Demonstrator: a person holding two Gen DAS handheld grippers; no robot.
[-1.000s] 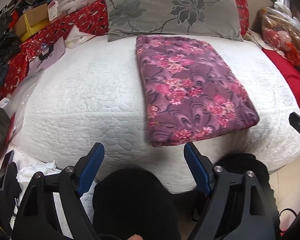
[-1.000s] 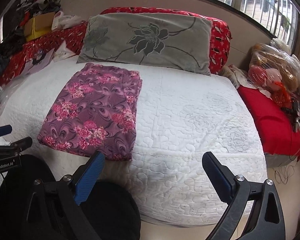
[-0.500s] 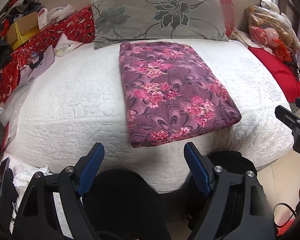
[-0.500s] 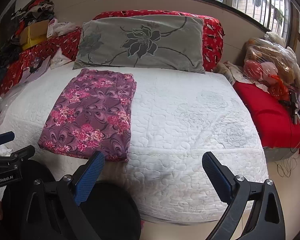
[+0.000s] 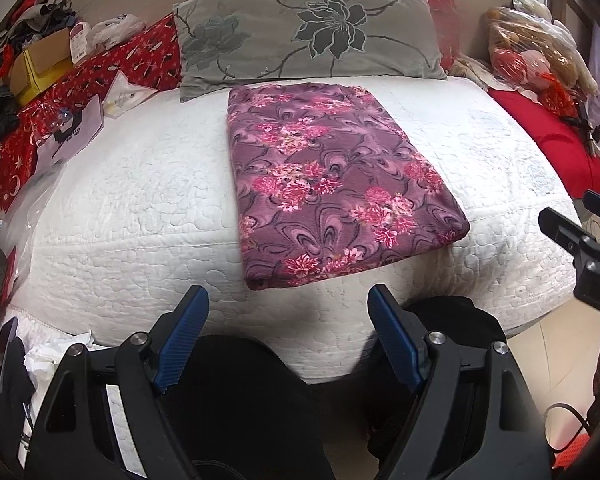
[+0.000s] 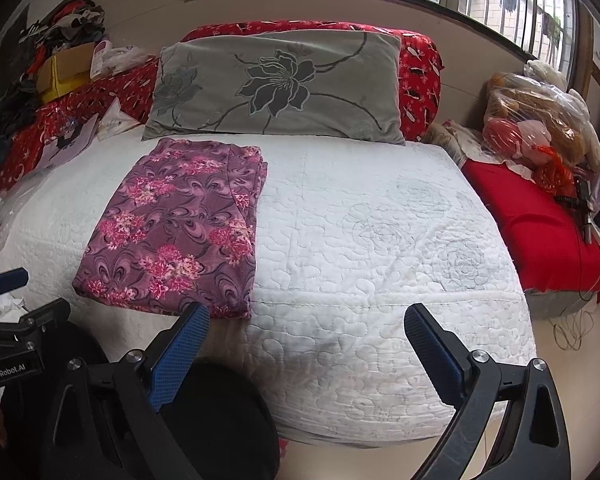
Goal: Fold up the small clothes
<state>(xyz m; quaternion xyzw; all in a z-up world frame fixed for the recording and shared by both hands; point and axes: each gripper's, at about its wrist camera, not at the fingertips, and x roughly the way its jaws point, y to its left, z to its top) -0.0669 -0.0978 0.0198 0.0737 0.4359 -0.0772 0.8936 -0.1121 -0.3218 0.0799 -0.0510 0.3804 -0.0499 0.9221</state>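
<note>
Garment: one purple floral cloth, already folded to a flat rectangle, lying on the white quilted bed.
Garment position: near edge close to the front edge of the mattress; far edge just short of the grey flower pillow.
Long axis: runs from the front of the bed toward the pillow, i.e. away from both grippers, slightly skewed.
Folded edge: cloth layers show along its right side in the right wrist view.
Left gripper: fingers wide apart, nothing between them; hangs in front of the bed, off the cloth.
Right gripper: fingers wide apart, empty; aimed at bare quilt.
Key relation: cloth lies straight ahead of the left gripper, its near short edge just beyond the fingertips; for the right gripper it sits ahead and off to the left.
Nearer hand: left, by my reading.
Contact: neither gripper touches the cloth.
Counts: garments on the quilt, one; grey pillows, one; grippers, two.
Stage (judgement): fold looks finished or lacks one last halving across the long axis.
</note>
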